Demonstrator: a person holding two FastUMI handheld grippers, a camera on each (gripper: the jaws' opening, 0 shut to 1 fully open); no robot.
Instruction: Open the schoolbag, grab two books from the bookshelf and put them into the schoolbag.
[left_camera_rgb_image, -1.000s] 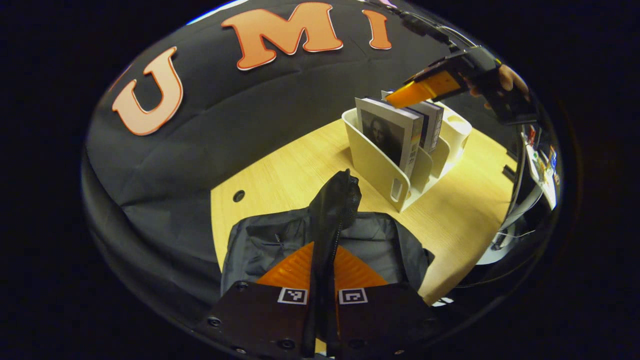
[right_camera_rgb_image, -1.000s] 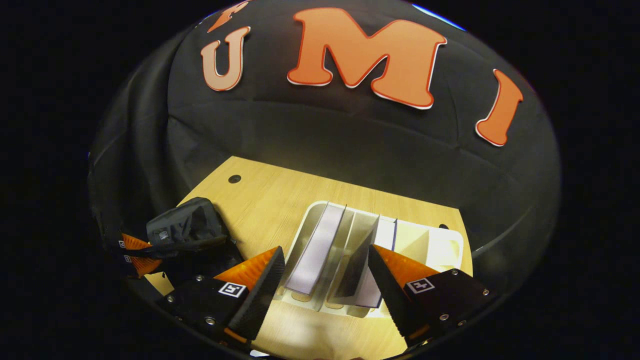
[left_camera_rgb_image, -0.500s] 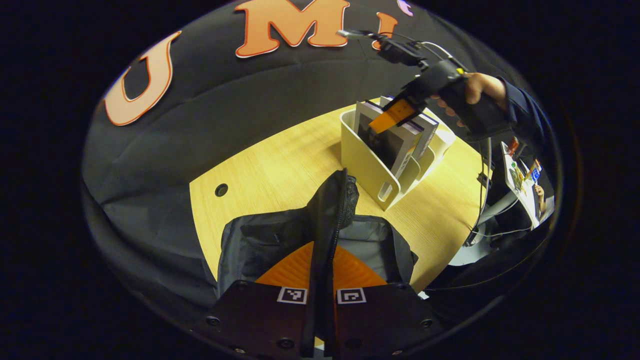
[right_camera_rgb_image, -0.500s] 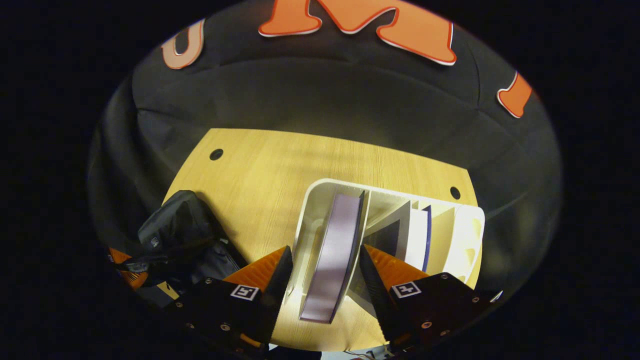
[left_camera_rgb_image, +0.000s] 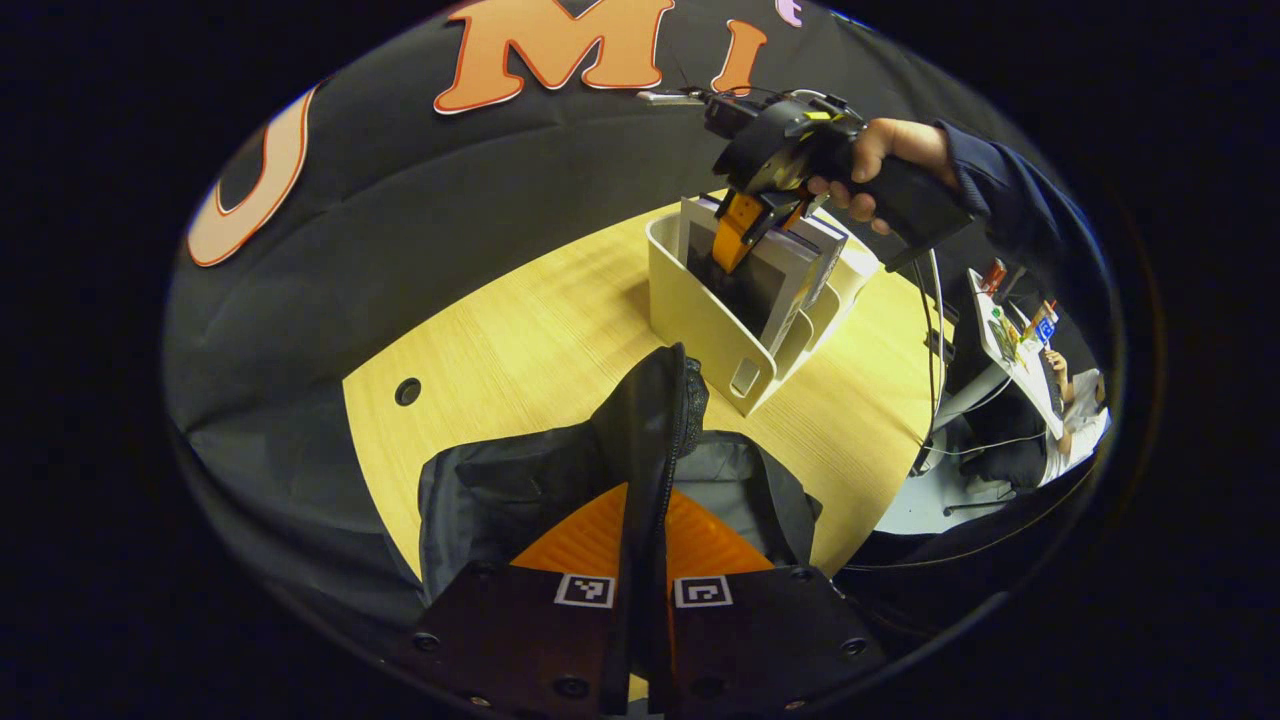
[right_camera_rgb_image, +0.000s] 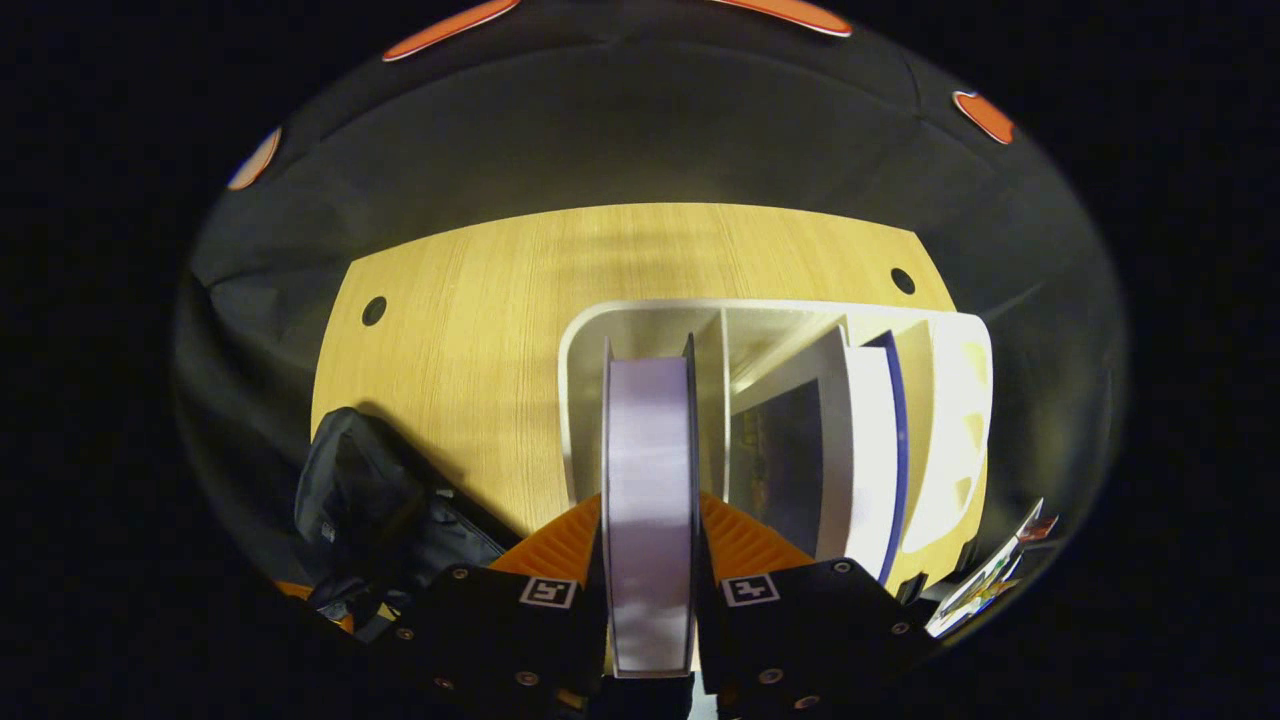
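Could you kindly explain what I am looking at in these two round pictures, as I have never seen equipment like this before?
There is no robot here: a person holds a two-finger grasping tool in each hand, and a wide-angle camera rides on each tool, looking along its fingers.

The left gripper view comes from the left tool, whose fingers are closed on a raised flap of the dark schoolbag lying on the wooden table. Farther off it shows the person's hand holding the right tool down at the cream bookshelf.

The right gripper view comes from that right tool, looking down into the bookshelf. Its fingers press on both sides of an upright book in the left compartment. A second book stands in the next compartment, and the schoolbag lies at the lower left.
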